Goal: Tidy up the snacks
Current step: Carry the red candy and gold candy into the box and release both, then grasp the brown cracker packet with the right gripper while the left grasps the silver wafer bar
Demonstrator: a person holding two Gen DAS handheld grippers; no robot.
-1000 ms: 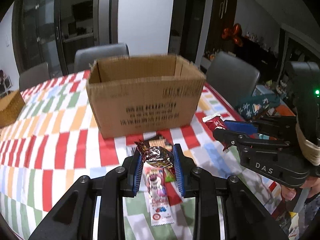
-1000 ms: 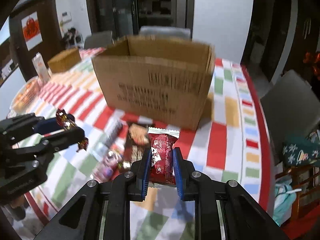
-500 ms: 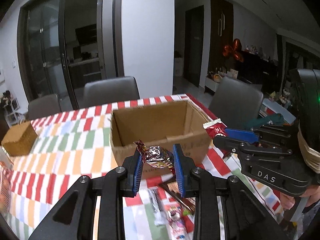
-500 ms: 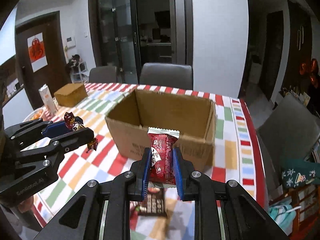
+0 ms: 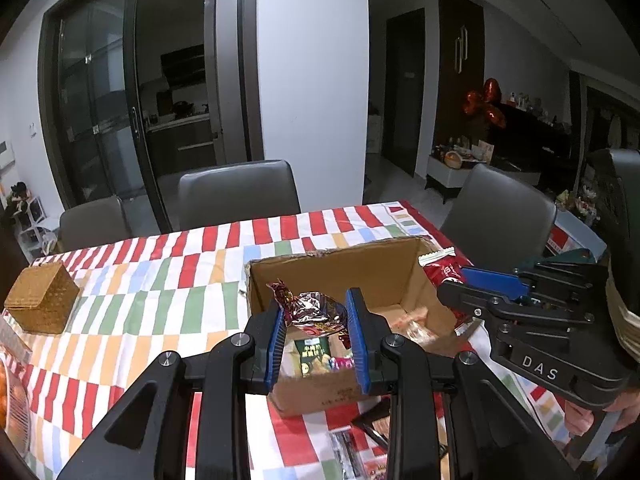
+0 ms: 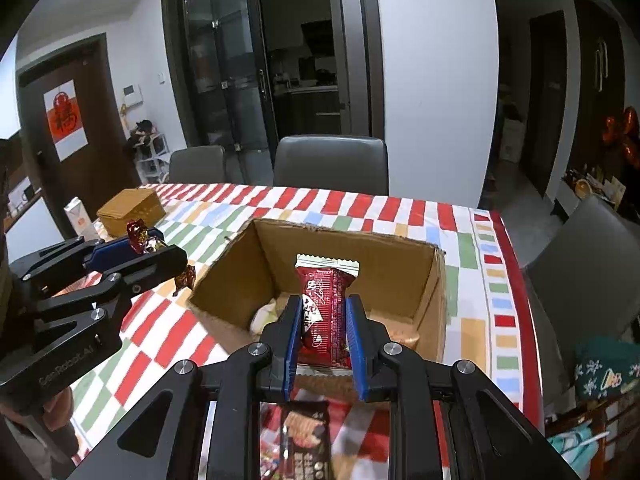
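Snacks are held over an open cardboard box (image 5: 344, 276), one in each gripper. Going left to right across the left wrist view: a woven, house-shaped wicker box (image 5: 42, 300) sits on the checked tablecloth (image 5: 160, 300), whose red, green, orange and blue rectangles lie on white. Next comes the corrugated brown carton, flaps up, with several packets lying loose on its floor, among them a green one (image 5: 312, 354). The left gripper (image 5: 316, 330) has its blue ribbed pads closed narrowly on a crinkled foil candy (image 5: 310, 312), shiny silver and dark red with twisted ends, which hangs above the box's near wall. To the right, the right gripper (image 5: 456, 284) pinches a red packet (image 5: 442, 270) at the box's right rim.

From the right wrist view, the right gripper (image 6: 323, 332) is nearly closed on that red packet (image 6: 326, 304), a smooth glossy pillow pouch with a white crimped top edge, held upright over the box (image 6: 400, 248) interior. At left, the left gripper (image 6: 160, 254) holds its foil candy (image 6: 140, 234) just outside the box's left wall. More wrapped snacks (image 6: 306, 436) lie on the cloth below the fingers, blurred.
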